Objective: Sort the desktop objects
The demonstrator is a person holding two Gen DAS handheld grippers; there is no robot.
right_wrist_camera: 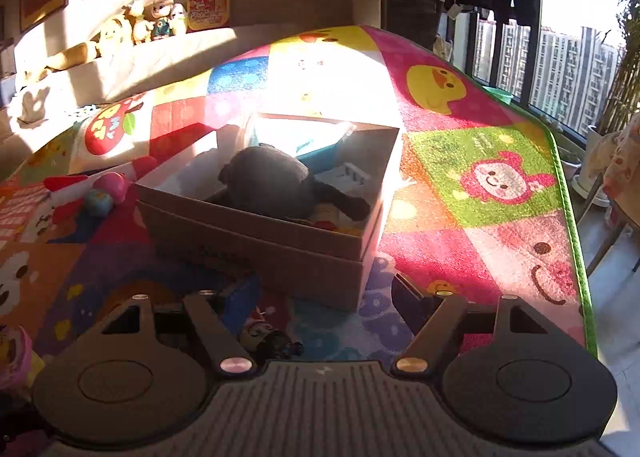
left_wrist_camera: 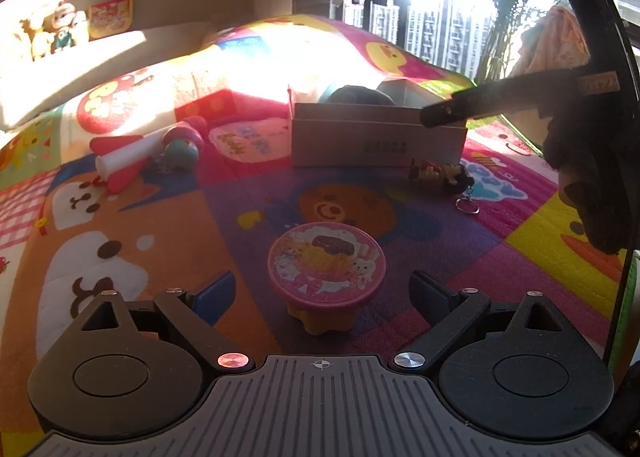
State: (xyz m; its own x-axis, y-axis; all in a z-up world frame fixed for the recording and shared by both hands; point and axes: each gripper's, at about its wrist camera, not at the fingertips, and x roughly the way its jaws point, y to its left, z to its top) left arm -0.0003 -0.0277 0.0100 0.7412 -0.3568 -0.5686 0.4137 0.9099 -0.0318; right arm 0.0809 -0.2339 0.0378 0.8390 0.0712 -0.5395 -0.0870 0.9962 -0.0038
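Surface: a bright cartoon-patterned play mat (left_wrist_camera: 168, 217) is lying in strong window sunlight.
Left gripper (left_wrist_camera: 324, 293): its jaws are standing wide, flanking a pink-lidded yellow toy cup (left_wrist_camera: 326, 275) without touching it.
Right gripper (right_wrist_camera: 326, 297): it is hovering wide and empty before the open cardboard box (right_wrist_camera: 280, 253).
Box contents: a dark plush toy (right_wrist_camera: 276, 185) is lying inside.
Mat: a small figurine keychain (left_wrist_camera: 442, 175) is lying just beside the box.
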